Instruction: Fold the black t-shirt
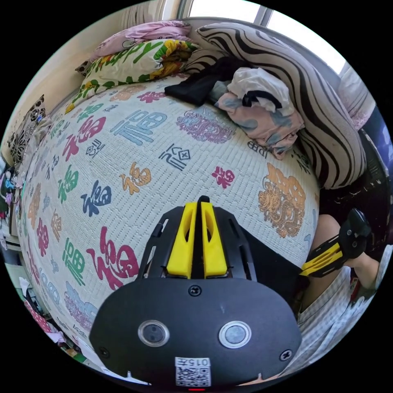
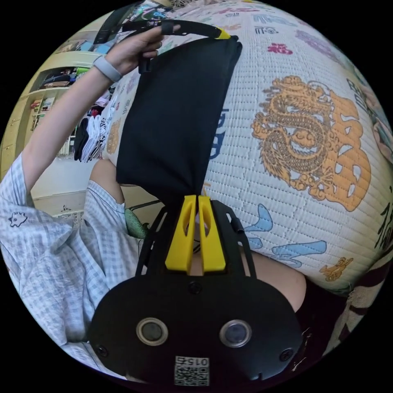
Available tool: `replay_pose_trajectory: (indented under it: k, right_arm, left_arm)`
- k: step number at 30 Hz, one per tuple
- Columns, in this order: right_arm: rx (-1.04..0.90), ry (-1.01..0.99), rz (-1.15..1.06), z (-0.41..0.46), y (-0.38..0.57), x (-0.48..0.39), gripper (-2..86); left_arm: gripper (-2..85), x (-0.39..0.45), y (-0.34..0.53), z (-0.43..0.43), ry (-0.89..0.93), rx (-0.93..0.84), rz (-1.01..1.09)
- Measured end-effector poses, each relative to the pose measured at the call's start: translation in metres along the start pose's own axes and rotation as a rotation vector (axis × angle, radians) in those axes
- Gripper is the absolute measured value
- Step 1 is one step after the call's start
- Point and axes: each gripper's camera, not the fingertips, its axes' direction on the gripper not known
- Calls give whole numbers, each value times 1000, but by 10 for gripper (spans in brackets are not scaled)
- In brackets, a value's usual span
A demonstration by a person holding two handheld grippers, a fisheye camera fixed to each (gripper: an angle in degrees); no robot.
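Observation:
The black t-shirt [image 2: 176,114], folded into a narrow band, hangs stretched between both grippers over the near edge of the bed. In the right gripper view my right gripper [image 2: 195,199] is shut on one bunched end. The left gripper [image 2: 224,35] clamps the far end at the top, held by a person's hand [image 2: 135,49]. In the left gripper view my left gripper [image 1: 197,203] is shut with black cloth at its tips. The t-shirt [image 1: 270,262] runs off to the right toward the right gripper [image 1: 306,270].
The bed cover [image 1: 123,163] is white with colourful characters. A pile of clothes [image 1: 258,106] and a black garment [image 1: 200,84] lie at the back by a striped cushion [image 1: 315,98] and pillows [image 1: 135,61]. Shelves [image 2: 61,82] stand beyond the person's checked shirt [image 2: 49,245].

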Motion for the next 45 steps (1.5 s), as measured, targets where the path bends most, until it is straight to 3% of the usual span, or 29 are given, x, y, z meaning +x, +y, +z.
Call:
replay_pose_trajectory:
  k: [2, 7, 11, 14, 18, 21, 25, 28, 32, 38, 42, 45]
  right_arm:
    - [-8, -18, 17, -2, 5, 8, 23]
    - [114, 58, 24, -35, 23, 16, 56]
    - [371, 76, -69, -71, 15, 12, 68]
    - [504, 24, -171, -80, -13, 4, 55]
    - [516, -31, -195, -67, -61, 9, 21]
    - [458, 111, -119, -52, -89, 33, 2]
    - [552, 42, -46, -71, -69, 72, 2]
    - [615, -95, -103, -85, -48, 99, 20]
    - [490, -315, -117, -70, -57, 135, 112]
    - [409, -525, -158, -52, -90, 149, 102]
    - [330, -571, -188, -50, -106, 147, 68]
    - [329, -487, -265, -68, -106, 131, 54]
  left_arm:
    - [12, -6, 4, -6, 7, 34, -15]
    - [13, -17, 75, -105, -99, 408, -36]
    - [10, -52, 145, -128, -191, 396, -176]
    - [7, -86, 183, -117, -99, 359, -289]
    - [3, -118, 195, -86, -2, 305, -387]
    - [0, -144, 204, -71, 23, 241, -482]
    - [6, -169, 235, -96, -1, 315, -525]
    - [43, -198, 267, -106, 137, 379, -560]
    - [102, -236, 285, -86, 393, 376, -544]
    - [103, -270, 271, -56, 638, 380, -484]
    - [43, -286, 264, -49, 745, 371, -469]
    - [26, -289, 261, -68, 704, 389, -396]
